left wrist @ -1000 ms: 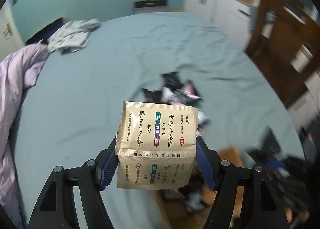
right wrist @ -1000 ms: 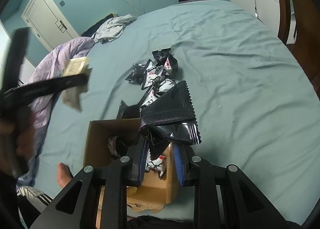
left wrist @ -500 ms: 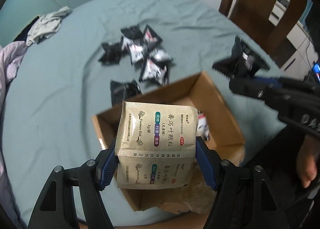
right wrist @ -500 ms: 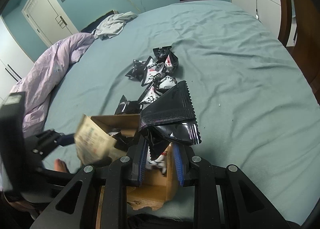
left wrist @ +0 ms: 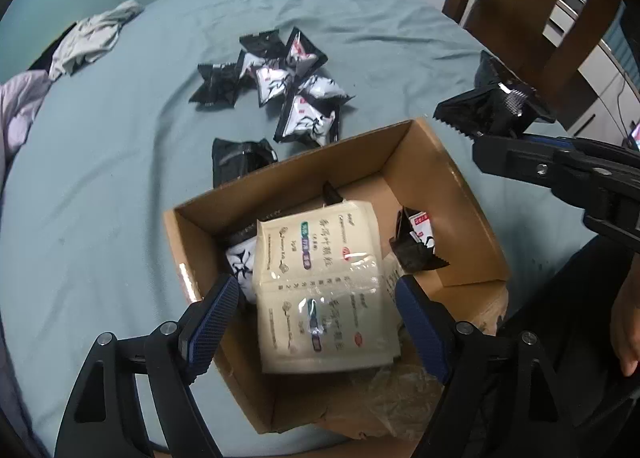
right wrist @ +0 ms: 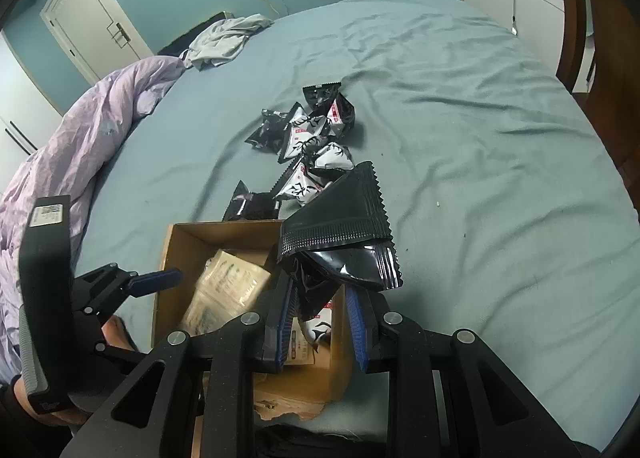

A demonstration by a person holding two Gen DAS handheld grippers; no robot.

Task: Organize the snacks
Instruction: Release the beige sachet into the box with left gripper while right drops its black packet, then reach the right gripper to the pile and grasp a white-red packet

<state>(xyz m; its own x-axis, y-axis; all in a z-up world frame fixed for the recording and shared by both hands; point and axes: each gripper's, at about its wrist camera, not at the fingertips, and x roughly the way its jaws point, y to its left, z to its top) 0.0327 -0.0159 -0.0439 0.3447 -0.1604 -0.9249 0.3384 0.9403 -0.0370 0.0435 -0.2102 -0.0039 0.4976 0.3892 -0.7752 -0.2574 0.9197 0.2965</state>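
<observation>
Bed (left wrist: 120, 185) bears one box (left wrist: 440, 177); left tool (left wrist: 320, 322) apart, right tool (right wrist: 320, 322) clamps one black packet (right wrist: 340, 234).

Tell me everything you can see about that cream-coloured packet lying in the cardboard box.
The cream-coloured packet is a strip of flat, glossy sachets joined at a seam, printed with Chinese text, green and purple labels and small red marks. It lies tilted inside the open cardboard box, resting on black-and-white snack packets beneath it. The left gripper stands open above it, its pads clear of the packet, having just been opening.
</observation>
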